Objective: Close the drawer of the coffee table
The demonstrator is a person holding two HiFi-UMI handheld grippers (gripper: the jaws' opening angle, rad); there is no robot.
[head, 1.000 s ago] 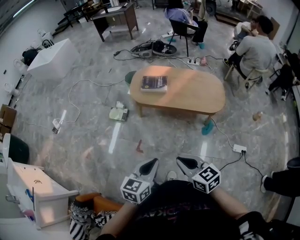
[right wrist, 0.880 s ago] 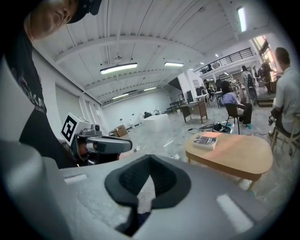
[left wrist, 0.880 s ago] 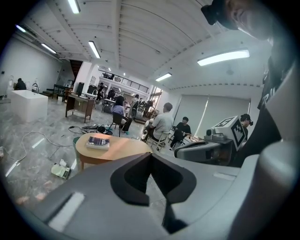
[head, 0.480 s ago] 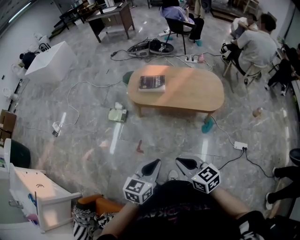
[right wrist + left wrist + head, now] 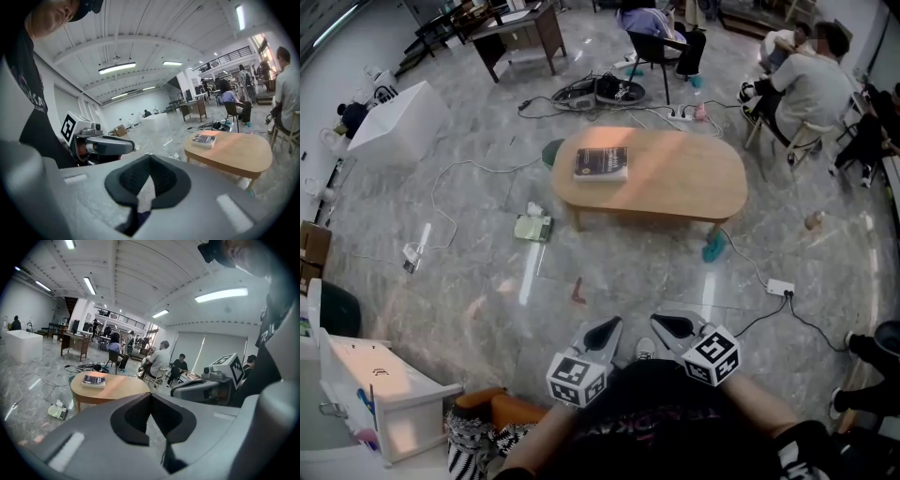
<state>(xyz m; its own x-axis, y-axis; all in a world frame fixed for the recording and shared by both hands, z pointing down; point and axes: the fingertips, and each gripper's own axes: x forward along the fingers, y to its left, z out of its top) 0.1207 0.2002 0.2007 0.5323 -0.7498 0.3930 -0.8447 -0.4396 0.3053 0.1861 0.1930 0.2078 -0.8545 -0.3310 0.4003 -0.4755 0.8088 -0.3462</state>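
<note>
- Left gripper (image 5: pixel 602 331) and right gripper (image 5: pixel 668 326) sit side by side, both shut tight and empty.
- A book (image 5: pixel 602 162) lies at the coffee table (image 5: pixel 689 183) tabletop's left end.

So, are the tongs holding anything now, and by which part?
Nothing is held: left tongs and right tongs are both shut and empty, short of the coffee table.

A seated person (image 5: pixel 806 89) in a grey shirt is sitting among others at the far end of the hall. A white cable (image 5: pixel 455 178) is trailing across the marble floor (image 5: pixel 487 281). A dark book (image 5: pixel 602 163) is lying closed, with a green packet (image 5: pixel 532 228) and a teal object (image 5: pixel 714 249) resting on the floor. A white box (image 5: pixel 398 122) is standing at the left, and a dark desk (image 5: pixel 520 37) beyond it.
</note>
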